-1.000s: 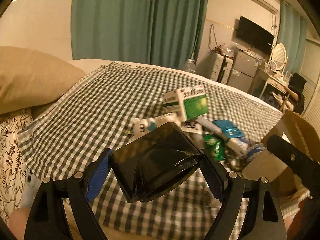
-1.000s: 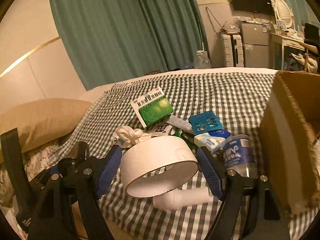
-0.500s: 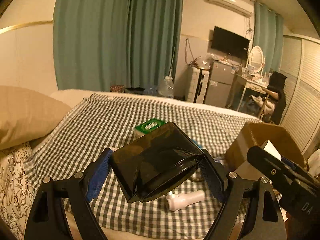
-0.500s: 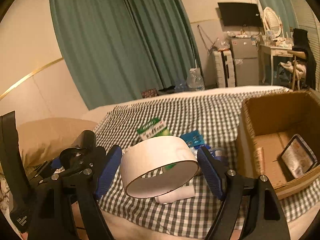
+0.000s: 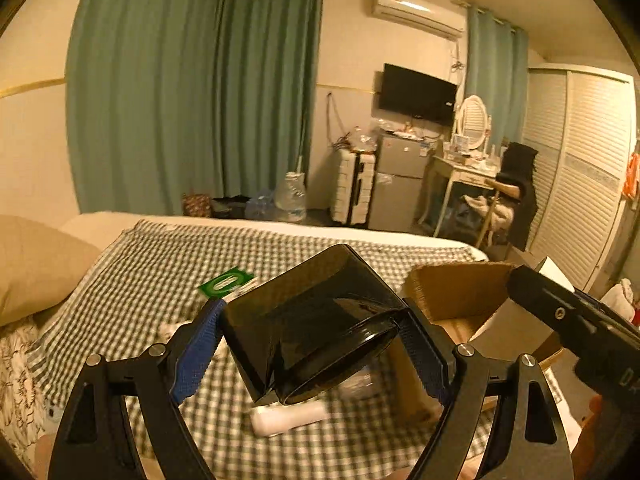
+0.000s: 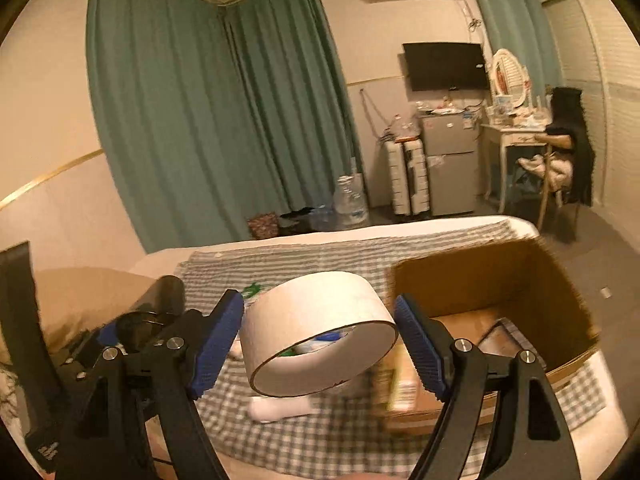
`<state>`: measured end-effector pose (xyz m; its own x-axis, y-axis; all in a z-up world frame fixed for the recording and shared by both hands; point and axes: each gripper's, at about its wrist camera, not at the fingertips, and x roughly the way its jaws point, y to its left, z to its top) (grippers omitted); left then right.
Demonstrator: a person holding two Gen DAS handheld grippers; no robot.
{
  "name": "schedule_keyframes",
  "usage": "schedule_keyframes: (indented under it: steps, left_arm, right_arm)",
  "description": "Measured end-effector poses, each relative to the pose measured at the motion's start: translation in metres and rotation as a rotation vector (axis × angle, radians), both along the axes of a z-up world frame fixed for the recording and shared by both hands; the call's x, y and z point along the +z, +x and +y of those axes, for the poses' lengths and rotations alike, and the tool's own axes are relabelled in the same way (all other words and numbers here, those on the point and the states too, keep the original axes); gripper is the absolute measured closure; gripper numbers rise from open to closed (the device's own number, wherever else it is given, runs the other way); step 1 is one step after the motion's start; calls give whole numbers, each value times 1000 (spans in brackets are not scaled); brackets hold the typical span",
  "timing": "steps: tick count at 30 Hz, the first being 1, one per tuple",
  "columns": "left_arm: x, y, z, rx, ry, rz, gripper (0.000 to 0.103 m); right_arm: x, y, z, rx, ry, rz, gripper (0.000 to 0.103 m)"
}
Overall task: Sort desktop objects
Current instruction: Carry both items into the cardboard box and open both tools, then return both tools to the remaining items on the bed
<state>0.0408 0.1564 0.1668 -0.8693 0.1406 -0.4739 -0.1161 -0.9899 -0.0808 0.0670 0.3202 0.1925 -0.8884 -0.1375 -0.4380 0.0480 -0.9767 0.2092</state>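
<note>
My left gripper [image 5: 312, 336] is shut on a glossy black container [image 5: 320, 304], pinched between its blue pads and held tilted above the checked cloth [image 5: 160, 256]. In the right wrist view my right gripper [image 6: 318, 320] is shut on a wide white cardboard ring [image 6: 316, 300], held in the air just left of an open cardboard box [image 6: 480, 276]. A green packet [image 5: 226, 282] and a white tube [image 5: 288, 418] lie on the cloth below. Other small items under the loads are mostly hidden.
The cardboard box [image 5: 452, 284] stands at the right end of the bed, with a flat dark-framed thing [image 6: 500, 340] inside. A tan pillow [image 5: 36, 264] lies at the left. Beyond the bed are green curtains, a suitcase, a small fridge and a dressing table.
Both grippers have risen with their loads and swung right. The pile of items has dropped low in view and the cardboard box has come into view at the right.
</note>
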Motion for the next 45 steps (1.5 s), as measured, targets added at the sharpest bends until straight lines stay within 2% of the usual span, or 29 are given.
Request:
schedule_keyframes:
  steps: [6,14,23,26,27,28,31,38,42,45]
  left_arm:
    - [-1,-23,46,-34,54,-41,16]
    - [-22,-51,115,-109,13,-81,16]
    - [-58,-72,144,-148,18,-174,16]
    - [-65,-78,150,-176,7,-205,13]
    - [-66,-79,150,-172,-14,-210,10]
    - [-67,-79,151,-158,-46,-213,9]
    - [-66,-76,148,-162,-57,-208,5]
    - [-50,-64,130,-193,-66,-192,4]
    - [-28,-57,99,-177,-96,-143,4]
    - [-12,-56,71,-143,-78,-146,3]
  right_arm:
    - [-3,-7,50,-75,41,-26,25]
    - [-37,-34,119,-164,29,-121,25]
    - [-70,-56,165,-217,1,-201,25]
    - [-73,-62,169,-254,-26,-213,17]
    - [-75,-63,170,-269,-25,-230,9]
    - [-76,-64,169,-282,-21,-245,8]
    - [-75,-60,163,-281,-35,-235,8]
    - [-56,-48,149,-271,-50,-193,8]
    - [-38,-41,133,-246,-44,-161,8]
    - [-20,-37,113,-214,-42,-134,8]
